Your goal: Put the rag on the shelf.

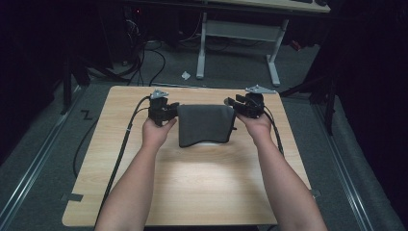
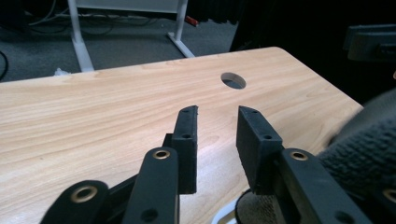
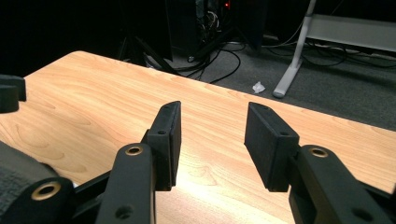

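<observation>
Wooden table [image 1: 192, 187] bears a grey cloth [image 1: 206, 124] between both grippers.

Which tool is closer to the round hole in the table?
Right. The round hole lies near the table's far right corner, so the right tool, at the grey cloth's right edge, is nearer. The left tool sits at the cloth's left edge, farther off.

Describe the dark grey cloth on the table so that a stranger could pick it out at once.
Start at the light wooden table and look to its far half, midway between the person's two hands. There lies a dark grey folded cloth, roughly square, covering something white that peeks out under its near edge. It is the only soft thing there, flanked by the hard black left gripper and right gripper.
</observation>
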A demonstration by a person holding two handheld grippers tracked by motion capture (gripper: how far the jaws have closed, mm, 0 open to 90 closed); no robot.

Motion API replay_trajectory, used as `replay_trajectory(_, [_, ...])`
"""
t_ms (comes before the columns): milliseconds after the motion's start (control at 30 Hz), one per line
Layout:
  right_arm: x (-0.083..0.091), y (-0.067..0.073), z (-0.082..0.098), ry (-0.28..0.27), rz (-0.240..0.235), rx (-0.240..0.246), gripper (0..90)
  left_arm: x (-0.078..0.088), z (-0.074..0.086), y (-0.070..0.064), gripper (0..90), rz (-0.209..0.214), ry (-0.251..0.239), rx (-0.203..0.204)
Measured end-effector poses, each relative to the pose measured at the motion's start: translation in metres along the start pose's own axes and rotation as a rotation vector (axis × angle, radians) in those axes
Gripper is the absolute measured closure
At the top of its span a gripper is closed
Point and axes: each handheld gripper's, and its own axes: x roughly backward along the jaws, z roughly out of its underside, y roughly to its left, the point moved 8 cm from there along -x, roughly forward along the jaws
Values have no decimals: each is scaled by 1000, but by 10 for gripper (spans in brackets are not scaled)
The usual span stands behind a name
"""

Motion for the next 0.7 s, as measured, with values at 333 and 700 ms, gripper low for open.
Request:
replay_trajectory(333, [0,-2,1,6,14,15,562,7,-1,8,655,-32,-6,3])
replay_trajectory(700, [1,-5,9,25,27,34,547,16,6,18,624,-68,-8,-5])
